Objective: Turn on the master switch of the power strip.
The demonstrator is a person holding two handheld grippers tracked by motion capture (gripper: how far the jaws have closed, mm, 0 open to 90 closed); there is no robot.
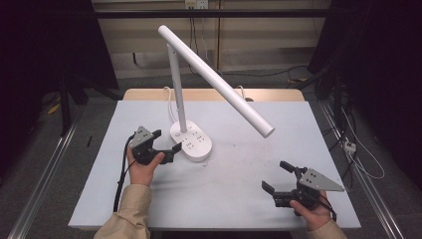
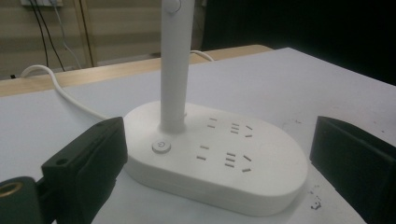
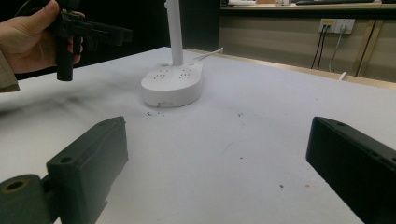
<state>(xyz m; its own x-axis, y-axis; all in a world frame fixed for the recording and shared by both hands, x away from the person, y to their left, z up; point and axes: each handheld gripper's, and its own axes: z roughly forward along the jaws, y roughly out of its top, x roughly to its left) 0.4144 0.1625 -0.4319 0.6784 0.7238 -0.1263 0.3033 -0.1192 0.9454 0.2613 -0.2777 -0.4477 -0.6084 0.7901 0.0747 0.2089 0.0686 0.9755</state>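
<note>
A white desk lamp stands on the table, its oval base (image 1: 191,141) carrying sockets and a round power button (image 2: 161,147). Its post (image 1: 175,84) rises to a long tube head (image 1: 219,79) slanting down to the right. My left gripper (image 1: 166,140) is open just left of the base, jaws pointing at it; in the left gripper view the base (image 2: 219,158) lies between the two jaws. My right gripper (image 1: 277,176) is open near the front right of the table, nothing between its jaws. The right gripper view has the base (image 3: 173,86) farther off and the left gripper (image 3: 88,32) in a hand.
The white tabletop (image 1: 239,189) sits on a wooden desk whose far edge (image 1: 268,94) shows behind. The lamp's white cord (image 2: 60,91) runs off the back. Wall sockets (image 3: 337,24) and cables lie beyond. Dark floor and rails flank the table.
</note>
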